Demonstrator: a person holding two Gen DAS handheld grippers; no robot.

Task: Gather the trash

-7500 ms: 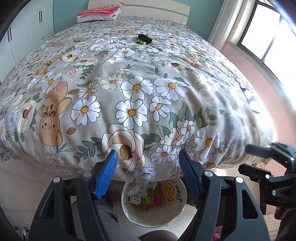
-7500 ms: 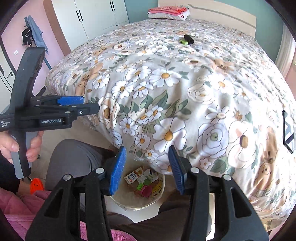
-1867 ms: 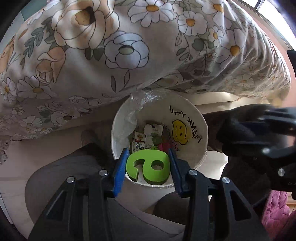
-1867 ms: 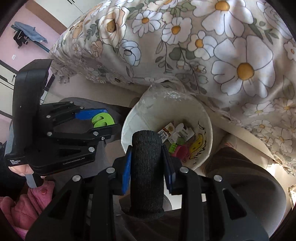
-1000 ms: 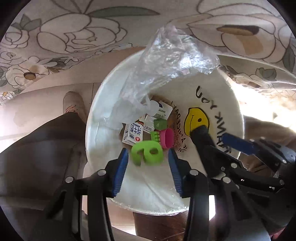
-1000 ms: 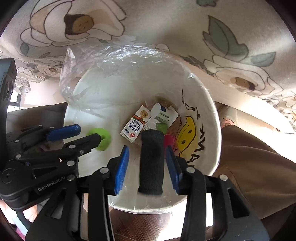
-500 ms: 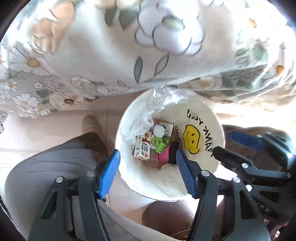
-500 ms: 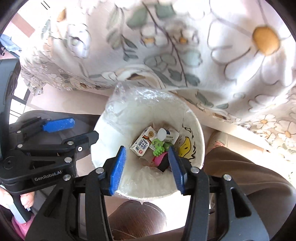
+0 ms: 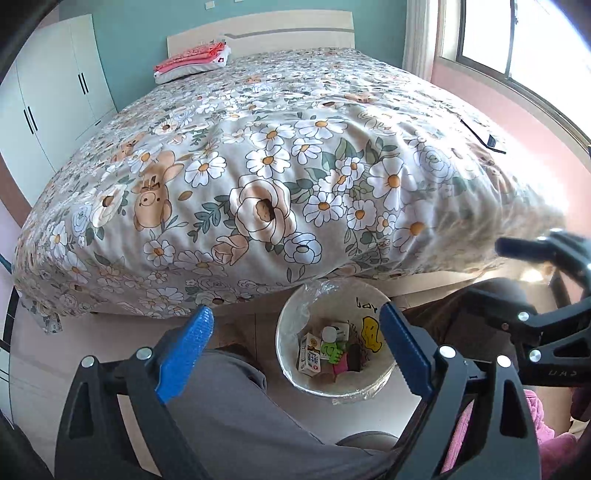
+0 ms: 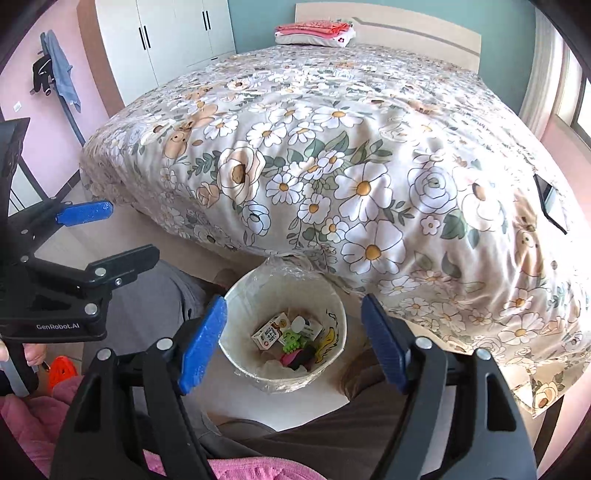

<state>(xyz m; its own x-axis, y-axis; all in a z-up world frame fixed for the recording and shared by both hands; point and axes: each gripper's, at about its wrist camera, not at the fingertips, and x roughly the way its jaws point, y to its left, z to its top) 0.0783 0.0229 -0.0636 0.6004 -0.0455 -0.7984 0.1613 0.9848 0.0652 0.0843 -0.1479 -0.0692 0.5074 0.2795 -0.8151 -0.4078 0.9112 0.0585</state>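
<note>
A white trash bin (image 9: pixel 291 325) with a plastic liner and a yellow smiley stands on the floor at the foot of the bed; it also shows in the right wrist view (image 10: pixel 236 299). Inside lie a small milk carton (image 9: pixel 309 355), a green piece (image 9: pixel 330 349), a pink piece and a black roll (image 10: pixel 301 359). My left gripper (image 9: pixel 295 356) is open and empty above the bin. My right gripper (image 10: pixel 291 345) is open and empty above it too. Each gripper shows at the edge of the other's view.
The bed (image 9: pixel 280 155) with a floral cover fills the space ahead; folded pink clothes (image 9: pixel 192 61) lie at its head. A dark flat object (image 10: pixel 552 203) lies at the bed's right edge. My knees flank the bin. White wardrobes (image 10: pixel 166 33) stand at left.
Both grippers dropped the green piece and the black roll into the bin, opened wide, and have now lifted and tilted up so the whole bed is in view.
</note>
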